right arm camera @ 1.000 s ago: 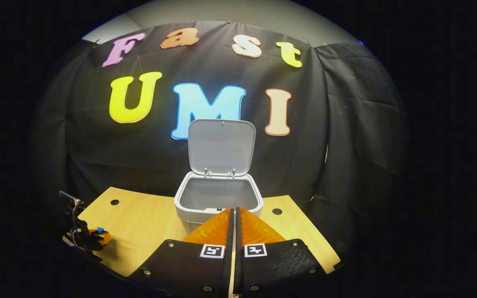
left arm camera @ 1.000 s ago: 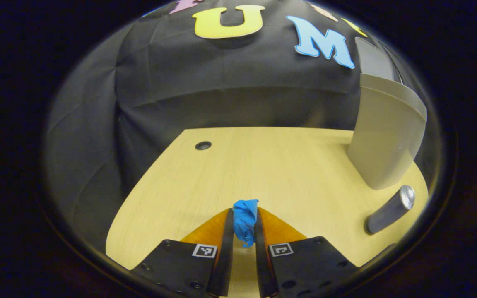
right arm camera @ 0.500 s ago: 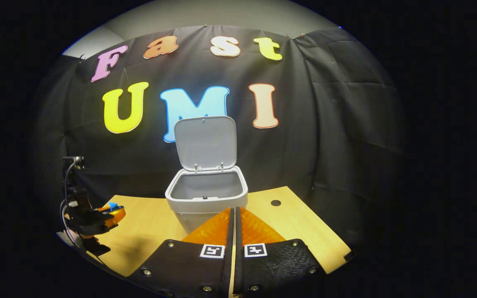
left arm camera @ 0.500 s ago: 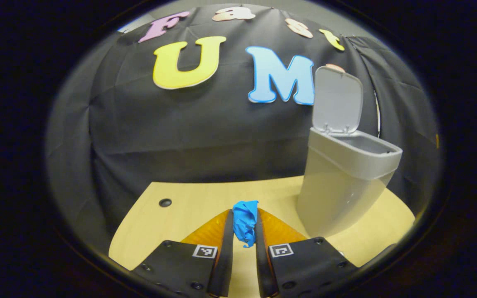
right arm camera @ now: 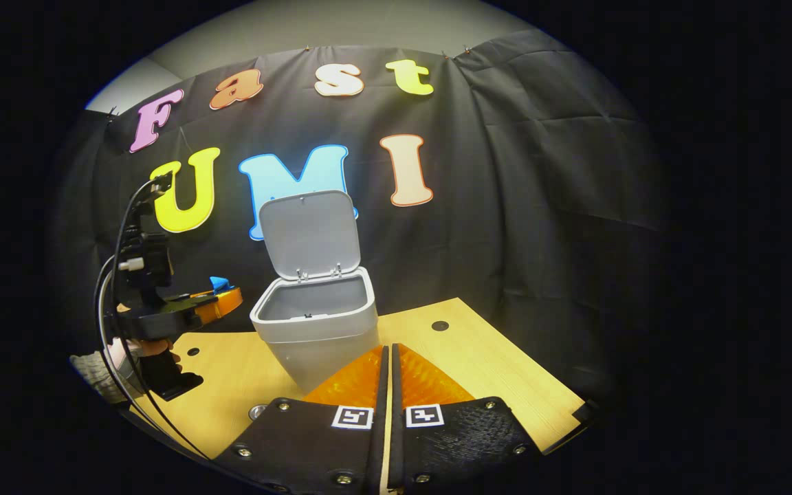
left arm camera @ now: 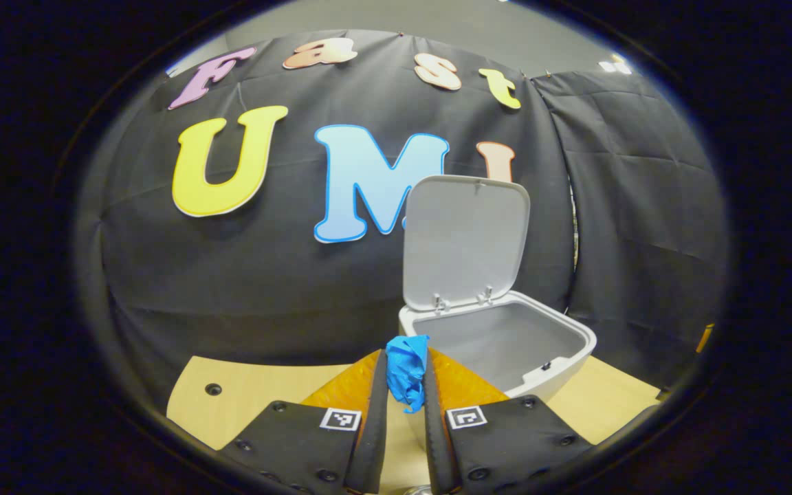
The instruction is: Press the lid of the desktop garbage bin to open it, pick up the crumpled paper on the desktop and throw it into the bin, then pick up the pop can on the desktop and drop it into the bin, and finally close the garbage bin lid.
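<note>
Now my left gripper [left arm camera: 406, 375] has its fingers clamped on the blue crumpled paper [left arm camera: 406, 368], low centre of frame, just short of the near rim of the open bin [left arm camera: 506, 344], whose lid [left arm camera: 465, 240] stands upright behind. Half a second ago that bin stood off to the right; now its mouth lies just ahead. My right gripper [right arm camera: 389, 375] is closed on nothing above the table [right arm camera: 499, 371].
</note>
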The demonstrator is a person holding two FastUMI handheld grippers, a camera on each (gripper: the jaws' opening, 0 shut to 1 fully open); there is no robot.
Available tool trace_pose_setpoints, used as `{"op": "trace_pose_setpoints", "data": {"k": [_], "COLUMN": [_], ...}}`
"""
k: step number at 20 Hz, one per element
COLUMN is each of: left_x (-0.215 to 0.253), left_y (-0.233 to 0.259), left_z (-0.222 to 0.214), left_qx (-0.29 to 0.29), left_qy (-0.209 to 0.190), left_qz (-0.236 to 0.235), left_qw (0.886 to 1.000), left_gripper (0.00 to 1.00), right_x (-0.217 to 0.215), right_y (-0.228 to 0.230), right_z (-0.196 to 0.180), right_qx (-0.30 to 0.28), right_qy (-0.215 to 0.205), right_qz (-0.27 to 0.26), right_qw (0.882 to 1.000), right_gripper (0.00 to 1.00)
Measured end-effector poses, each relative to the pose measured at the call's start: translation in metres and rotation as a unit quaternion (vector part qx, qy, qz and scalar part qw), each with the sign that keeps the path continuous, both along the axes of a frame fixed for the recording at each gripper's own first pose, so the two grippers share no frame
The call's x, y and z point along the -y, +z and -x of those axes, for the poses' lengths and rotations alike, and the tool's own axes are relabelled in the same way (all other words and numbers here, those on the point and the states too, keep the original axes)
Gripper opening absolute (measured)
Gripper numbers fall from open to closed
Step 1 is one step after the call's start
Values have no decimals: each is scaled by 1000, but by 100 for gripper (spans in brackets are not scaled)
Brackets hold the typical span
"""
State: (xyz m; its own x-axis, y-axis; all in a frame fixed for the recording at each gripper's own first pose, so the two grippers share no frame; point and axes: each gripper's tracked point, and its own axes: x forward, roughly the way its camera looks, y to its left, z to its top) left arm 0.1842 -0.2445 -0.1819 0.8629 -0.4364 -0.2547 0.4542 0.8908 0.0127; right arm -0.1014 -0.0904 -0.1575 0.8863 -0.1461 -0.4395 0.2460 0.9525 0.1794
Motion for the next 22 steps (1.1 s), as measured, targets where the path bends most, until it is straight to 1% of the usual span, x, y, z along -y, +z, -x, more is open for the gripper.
{"op": "trace_pose_setpoints", "data": {"k": [5, 6, 7, 8, 11, 13, 15, 16, 21, 22], "left_x": [54, 62, 69, 72, 72, 63, 47, 36, -29, -41], "left_y": [8, 9, 8, 9, 10, 13, 17, 20, 38, 43], "left_z": [-8, -9, -8, -8, -10, -9, -10, -9, -4, -2], "left_qx": [9, 10, 13, 16, 21, 21, 21, 22, 36, 38], "left_qy": [-29, -35, -42, -44, -40, -33, -20, -12, 35, 44], "left_qz": [-2, -4, -6, -9, -16, -11, -6, -5, -9, -7], "left_qw": [1000, 999, 999, 999, 999, 999, 1000, 1000, 999, 998], "left_gripper": [31, 40, 27, 63, 100, 100, 100, 95, 95, 84], "right_x": [18, 20, 21, 20, 17, 12, -2, -9, -48, -58], "right_y": [-2, -4, -6, -6, -9, -13, -14, -15, -25, -26], "right_z": [11, 12, 13, 14, 12, 9, -3, -6, -20, -24], "right_qx": [-4, -6, -8, -10, -13, -16, -18, -19, -23, -21], "right_qy": [-20, -21, -22, -21, -8, 7, 26, 37, 87, 99], "right_qz": [-8, -9, -10, -12, -17, -19, -21, -23, -45, -52], "right_qw": [1000, 1000, 1000, 1000, 1000, 1000, 999, 999, 995, 993], "right_gripper": [4, 4, 4, 4, 4, 4, 4, 3, 4, 5]}}
